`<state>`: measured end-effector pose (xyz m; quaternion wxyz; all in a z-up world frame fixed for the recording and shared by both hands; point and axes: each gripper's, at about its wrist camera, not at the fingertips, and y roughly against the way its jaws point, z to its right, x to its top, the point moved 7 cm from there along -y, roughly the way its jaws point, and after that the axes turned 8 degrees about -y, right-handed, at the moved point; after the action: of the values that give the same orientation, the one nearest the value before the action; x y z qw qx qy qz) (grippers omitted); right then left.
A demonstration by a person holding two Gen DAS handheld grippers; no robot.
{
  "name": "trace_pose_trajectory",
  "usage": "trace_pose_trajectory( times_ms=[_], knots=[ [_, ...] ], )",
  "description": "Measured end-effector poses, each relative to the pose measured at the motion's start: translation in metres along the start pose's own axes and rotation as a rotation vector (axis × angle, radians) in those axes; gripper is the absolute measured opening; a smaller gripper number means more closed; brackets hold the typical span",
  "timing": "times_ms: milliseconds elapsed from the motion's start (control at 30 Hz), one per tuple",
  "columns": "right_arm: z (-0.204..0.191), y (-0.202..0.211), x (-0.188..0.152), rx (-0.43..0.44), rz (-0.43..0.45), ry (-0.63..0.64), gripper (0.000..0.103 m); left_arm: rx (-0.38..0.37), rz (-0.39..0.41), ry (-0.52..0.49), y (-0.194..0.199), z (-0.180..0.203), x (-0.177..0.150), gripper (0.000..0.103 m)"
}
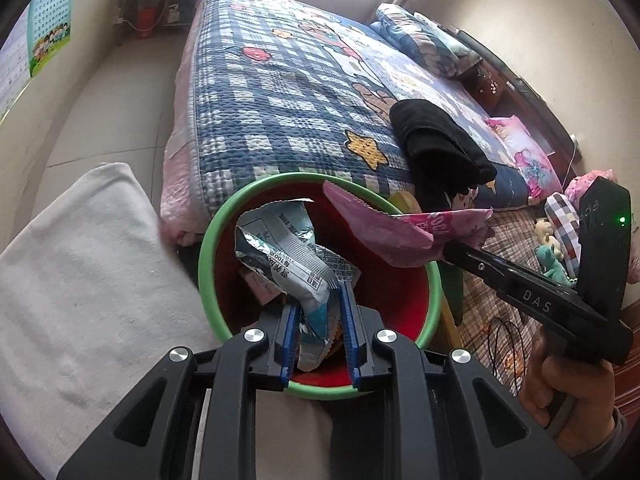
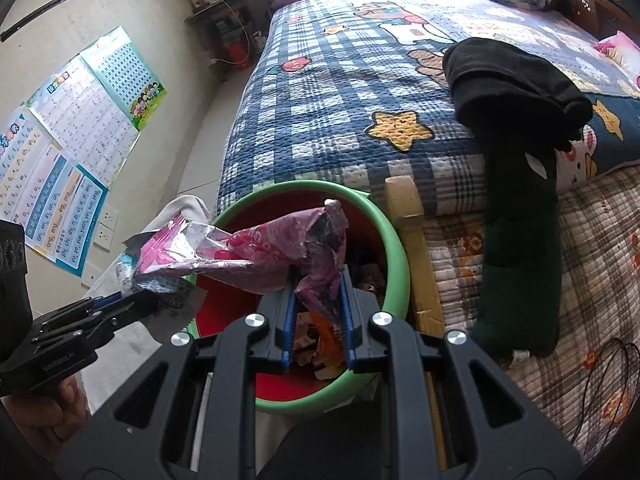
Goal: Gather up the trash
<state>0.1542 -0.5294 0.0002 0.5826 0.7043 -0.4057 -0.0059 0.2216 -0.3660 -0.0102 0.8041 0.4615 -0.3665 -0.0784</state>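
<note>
1. Two grippers hang over the bin (image 1: 208, 256), each holding one wrapper.
2. Left gripper (image 1: 320, 304): jaws nearly closed, pads pinching the grey wrapper (image 1: 280, 248). That wrapper hangs inside the green rim, above the red interior.
3. Right gripper (image 2: 318, 300): jaws nearly closed, clamped on the pink wrapper (image 2: 256, 256). The wrapper spreads left across the bin mouth, part of it reaching past the rim.
4. Bin location: on the floor, at the near corner of the bed (image 2: 340, 92), with a white cushion (image 1: 80, 260) to its left.
5. Bin contents: other scraps (image 2: 316, 340) already lie at the bottom, so earlier collection appears done.
6. Progress, judged: both wrappers are picked and carried to the bin; release is not yet done.
7. Remaining, judged: open both jaws so the wrappers drop inside. The pink wrapper may catch on the rim unless centred first.
8. Loose trash elsewhere: none visible on the bed or floor in either view.
</note>
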Motion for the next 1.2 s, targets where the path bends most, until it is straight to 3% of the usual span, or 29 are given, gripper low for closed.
trace_pose_trajectory(
  times_ms=[33, 67, 133, 267, 433, 533, 700, 1033, 1200],
  knots=[
    [-0.001, -0.001, 0.0, 0.005, -0.006, 0.003, 0.021, 0.004, 0.0, 0.0, -0.001, 0.0, 0.002, 0.027],
    [-0.003, -0.003, 0.001, 0.01, -0.008, 0.008, 0.024, 0.021, -0.005, 0.001, -0.002, 0.0, 0.002, 0.047],
    [-0.005, -0.003, 0.003, 0.004, -0.001, 0.013, 0.045, 0.032, 0.009, 0.005, 0.001, -0.002, 0.003, 0.066],
    [-0.01, 0.0, 0.004, 0.008, 0.015, 0.022, 0.059, 0.051, 0.017, 0.002, 0.008, -0.007, 0.002, 0.084],
    [-0.023, 0.005, 0.002, 0.005, 0.034, 0.043, 0.084, 0.098, 0.023, 0.001, 0.021, -0.019, -0.007, 0.092],
    [-0.038, 0.01, -0.001, 0.001, 0.056, 0.077, 0.093, 0.128, 0.036, 0.014, 0.035, -0.031, -0.014, 0.095],
    [-0.074, 0.023, -0.016, -0.002, 0.098, 0.168, 0.098, 0.181, 0.069, 0.065, 0.069, -0.06, -0.032, 0.095],
    [-0.149, 0.043, -0.071, 0.055, 0.157, 0.285, 0.098, 0.351, 0.148, 0.147, 0.158, -0.118, -0.078, 0.095],
    [-0.182, 0.047, -0.1, 0.091, 0.164, 0.325, 0.098, 0.49, 0.187, 0.178, 0.201, -0.14, -0.111, 0.095]
  ],
)
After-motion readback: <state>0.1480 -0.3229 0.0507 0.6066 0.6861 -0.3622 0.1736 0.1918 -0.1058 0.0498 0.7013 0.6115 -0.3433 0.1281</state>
